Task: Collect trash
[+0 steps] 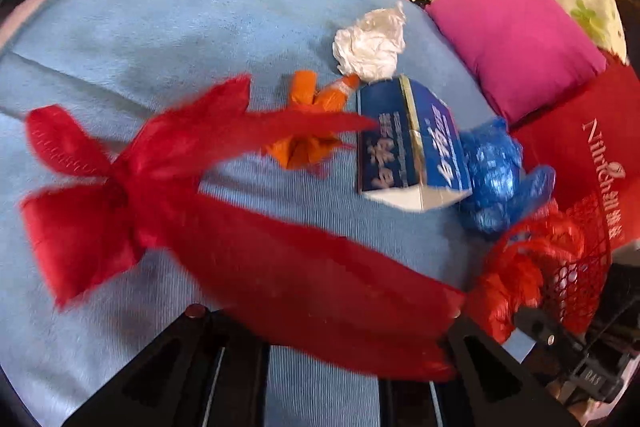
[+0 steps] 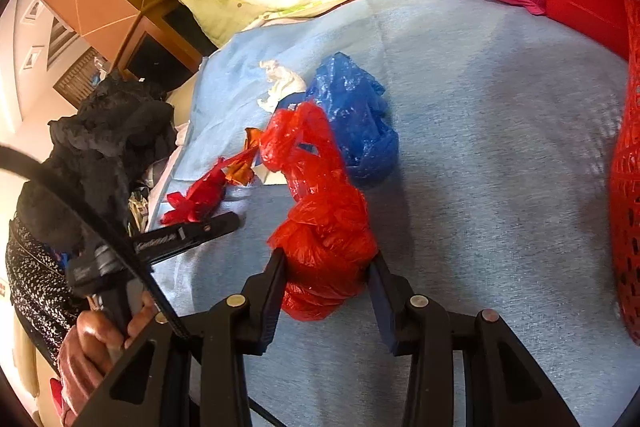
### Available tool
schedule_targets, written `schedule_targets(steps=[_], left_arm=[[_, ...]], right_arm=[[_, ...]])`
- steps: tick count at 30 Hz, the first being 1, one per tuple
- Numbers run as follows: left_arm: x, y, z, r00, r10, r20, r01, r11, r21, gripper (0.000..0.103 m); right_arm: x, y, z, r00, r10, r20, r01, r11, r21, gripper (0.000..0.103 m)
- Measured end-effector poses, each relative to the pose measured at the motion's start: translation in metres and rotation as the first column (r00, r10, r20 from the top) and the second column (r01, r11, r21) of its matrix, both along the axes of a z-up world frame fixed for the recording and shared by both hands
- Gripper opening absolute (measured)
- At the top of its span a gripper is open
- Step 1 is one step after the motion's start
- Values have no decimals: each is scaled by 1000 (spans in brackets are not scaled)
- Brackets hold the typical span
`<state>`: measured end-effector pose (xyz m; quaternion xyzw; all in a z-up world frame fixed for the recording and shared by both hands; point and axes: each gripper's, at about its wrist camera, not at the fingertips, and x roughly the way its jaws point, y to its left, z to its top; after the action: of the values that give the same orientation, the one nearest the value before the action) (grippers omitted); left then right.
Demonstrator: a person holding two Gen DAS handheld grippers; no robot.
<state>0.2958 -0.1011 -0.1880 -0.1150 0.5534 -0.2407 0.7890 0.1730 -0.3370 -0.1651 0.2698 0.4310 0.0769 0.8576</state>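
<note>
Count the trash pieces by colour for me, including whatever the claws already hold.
Red: 2, ribbon and red bag
Blue: 2, box and blue bag
Orange: 1, wrapper
White: 1, paper wad
Total: 6

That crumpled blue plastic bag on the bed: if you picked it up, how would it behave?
The blue plastic bag looks thin and crinkled, so probably floppy and very light. Its glossy film may slip between pads. It sits slumped against the blue carton, so it shouldn't roll.
</note>
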Motion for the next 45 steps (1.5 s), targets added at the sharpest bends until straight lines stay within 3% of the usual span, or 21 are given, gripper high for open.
schedule_targets(steps=[3, 6, 8, 9, 11, 13, 15, 19, 24, 34, 36, 37, 38, 45], left_arm=[[9, 11, 4, 999, 47, 13, -47, 999, -24, 14], [20, 31, 17, 989, 114, 96, -110, 993, -41, 19], [27, 52, 24, 969, 197, 147, -189, 979, -71, 29], [30, 68, 27, 955, 254, 150, -236, 963, -127, 37], [30, 84, 25, 936, 321, 143, -290, 936, -201, 40], [29, 83, 24, 932, 328, 152, -293, 932, -213, 40], [29, 72, 27, 938, 291, 185, -257, 948, -187, 41], [30, 47, 34, 945, 232, 231, -200, 968, -153, 61], [39, 11, 26, 957, 128, 261, -119, 992, -50, 62], [38, -13, 0, 977, 30, 210, -55, 992, 109, 62], [36, -14, 0, 976, 26, 215, -52, 992, 115, 57], [36, -12, 1, 976, 29, 215, -53, 993, 108, 39], [36, -9, 1, 978, 30, 206, -52, 994, 101, 36], [25, -2, 20, 965, 74, 251, -94, 993, 67, 35]], right_arm=[[0, -1, -1, 1000, -6, -3, 6, 1000, 6, 42], [1, 3, -1, 1000, -3, -7, 3, 1000, 7, 42], [3, 5, -2, 1000, 5, -9, -5, 1000, 6, 42], [3, 6, -3, 1000, 8, -10, -8, 1000, 5, 42], [5, 8, -4, 1000, 14, -14, -14, 1000, 4, 42], [7, 9, -6, 1000, 21, -20, -21, 1000, 4, 42], [8, 12, -8, 999, 26, -25, -25, 1000, 3, 42], [10, 15, -9, 999, 32, -27, -32, 999, 9, 42], [12, 15, -11, 999, 35, -30, -35, 999, 13, 42], [11, 13, -12, 999, 36, -29, -36, 999, 14, 42], [11, 13, -11, 999, 37, -28, -36, 999, 11, 42], [11, 14, -11, 999, 36, -27, -36, 999, 10, 42], [11, 14, -11, 999, 35, -26, -35, 999, 8, 42], [6, 13, -4, 999, 35, 1, -35, 999, 7, 42]])
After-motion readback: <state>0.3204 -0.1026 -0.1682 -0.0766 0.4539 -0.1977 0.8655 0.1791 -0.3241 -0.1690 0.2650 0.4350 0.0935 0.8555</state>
